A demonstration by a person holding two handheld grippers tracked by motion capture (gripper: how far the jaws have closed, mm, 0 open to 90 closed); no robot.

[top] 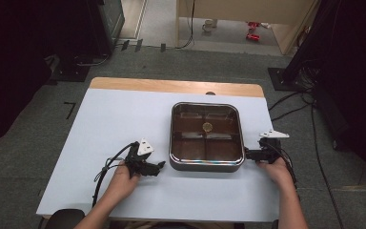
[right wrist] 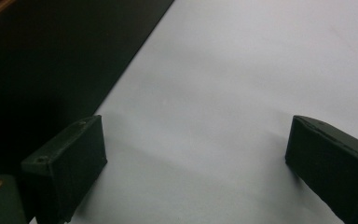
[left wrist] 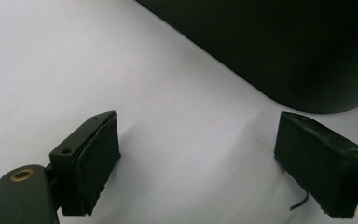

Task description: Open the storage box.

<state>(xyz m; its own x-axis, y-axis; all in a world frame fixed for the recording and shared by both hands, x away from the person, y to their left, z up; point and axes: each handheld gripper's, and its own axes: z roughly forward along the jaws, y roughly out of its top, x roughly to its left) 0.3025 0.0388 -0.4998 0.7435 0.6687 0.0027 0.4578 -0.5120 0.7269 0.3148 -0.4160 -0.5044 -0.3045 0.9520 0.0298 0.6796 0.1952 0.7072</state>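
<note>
A square dark metal pan (top: 207, 164) with rounded corners sits on the white table top (top: 114, 124), right of the middle; something small and round (top: 207, 126) lies in its centre. My left gripper (top: 158, 167) rests low on the table just left of the pan's near left corner, jaws wide apart and empty. In the left gripper view the left gripper (left wrist: 198, 161) has bare table between its pads, and the pan's dark wall (left wrist: 279, 51) is ahead at upper right. My right gripper (top: 249, 154) is at the pan's right side, open; the right gripper (right wrist: 196, 163) is empty, with the pan's wall (right wrist: 51, 60) at left.
The table's far edge is a bare wooden strip (top: 171, 86). Grey carpet surrounds the table, with dark equipment stands (top: 314, 47) and cables (top: 314, 143) at the right and left. A cable (top: 102, 174) trails from the left gripper toward the table's near edge.
</note>
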